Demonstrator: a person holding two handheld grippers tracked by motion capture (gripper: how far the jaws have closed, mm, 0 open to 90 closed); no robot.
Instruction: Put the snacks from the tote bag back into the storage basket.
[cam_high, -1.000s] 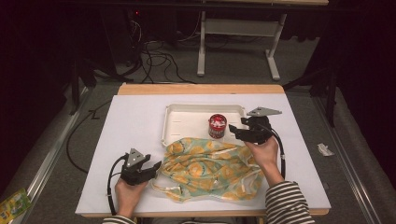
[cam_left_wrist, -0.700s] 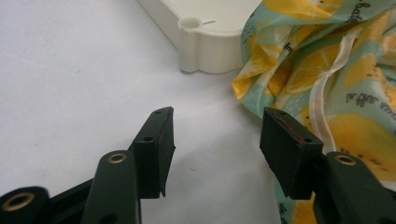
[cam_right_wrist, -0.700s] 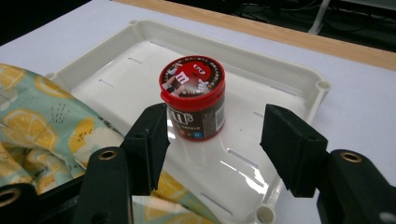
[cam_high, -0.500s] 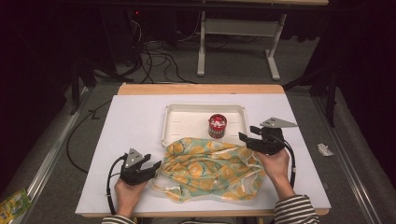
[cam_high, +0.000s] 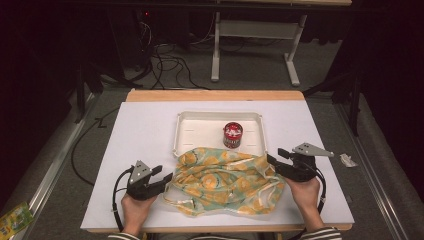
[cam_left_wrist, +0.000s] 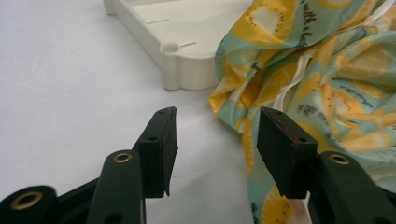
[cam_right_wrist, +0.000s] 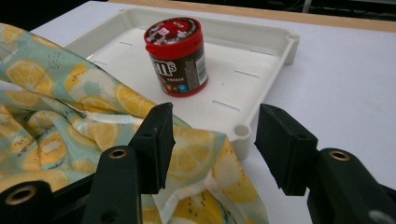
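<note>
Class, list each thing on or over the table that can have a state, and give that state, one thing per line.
Lemon-print cloth bag: crumpled, lying flat on the table, its far edge over the tray's near rim.
White tray: right way up, holding the candy tub.
Candy tub: upright, red lid on.
Left claw: open, jaws just closing, at the bag's edge.
Right claw: open, jaws just closing, bag corner between them.
</note>
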